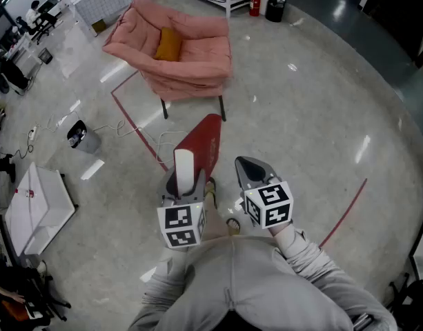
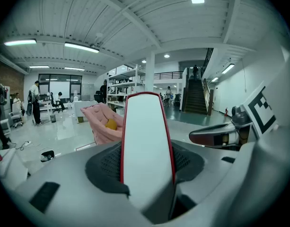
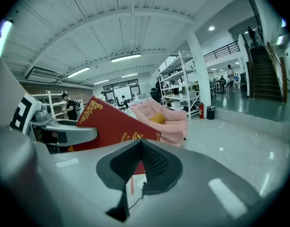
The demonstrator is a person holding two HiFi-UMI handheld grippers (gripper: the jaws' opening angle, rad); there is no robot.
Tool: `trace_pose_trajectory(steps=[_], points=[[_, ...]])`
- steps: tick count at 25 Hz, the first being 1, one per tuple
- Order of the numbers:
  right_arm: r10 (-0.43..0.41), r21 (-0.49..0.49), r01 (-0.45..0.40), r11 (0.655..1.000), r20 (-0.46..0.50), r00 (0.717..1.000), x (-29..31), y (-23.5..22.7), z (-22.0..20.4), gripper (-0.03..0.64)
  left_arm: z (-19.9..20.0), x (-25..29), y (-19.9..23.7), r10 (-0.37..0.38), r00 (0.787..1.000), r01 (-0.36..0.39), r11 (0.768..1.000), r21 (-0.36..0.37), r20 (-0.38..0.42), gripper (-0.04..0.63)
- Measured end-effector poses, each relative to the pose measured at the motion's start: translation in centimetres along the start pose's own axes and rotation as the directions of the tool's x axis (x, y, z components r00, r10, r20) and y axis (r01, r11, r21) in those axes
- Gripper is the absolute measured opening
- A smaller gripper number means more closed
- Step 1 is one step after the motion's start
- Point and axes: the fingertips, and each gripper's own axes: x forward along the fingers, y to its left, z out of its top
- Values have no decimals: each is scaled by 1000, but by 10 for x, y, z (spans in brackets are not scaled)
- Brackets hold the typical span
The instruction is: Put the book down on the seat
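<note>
Grey-sleeved person [image 1: 259,281] stands on open floor, well apart from a pink armchair [image 1: 197,61] ahead. Red book [image 1: 203,142] is held on edge, clamped between the left gripper [image 1: 184,167] fingers. Right gripper [image 1: 251,171] hangs just beside it, fingers closed on nothing. This looks like the carrying step; next calls for walking up and lowering the book flat onto the seat.

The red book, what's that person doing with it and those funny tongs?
A person holds tongs in each hand. The left tongs are clamped on the red book, held out in front above the floor. The right tongs are shut with nothing in them, beside the book. The pink armchair with its orange cushion stands some way ahead, so the book is not yet on the seat.
</note>
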Motion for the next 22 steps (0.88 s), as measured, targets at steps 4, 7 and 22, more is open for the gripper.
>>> trace_pose_trajectory(steps=[4,7,22], points=[[6,-2,-6,1000,-4,1000,0,-3,0,-2,1,1,1,11,1000,-11,1000,-3,0,241],[11,-6,-11,1000,-9,1000,1,-3,-1,-2,3,1,5,21,1000,-21,1000,-8,8,241],[41,-13,-42,999,-26,999,42,-18,14,0,18,50,25,24,1000,-24,999,-28,0,241]])
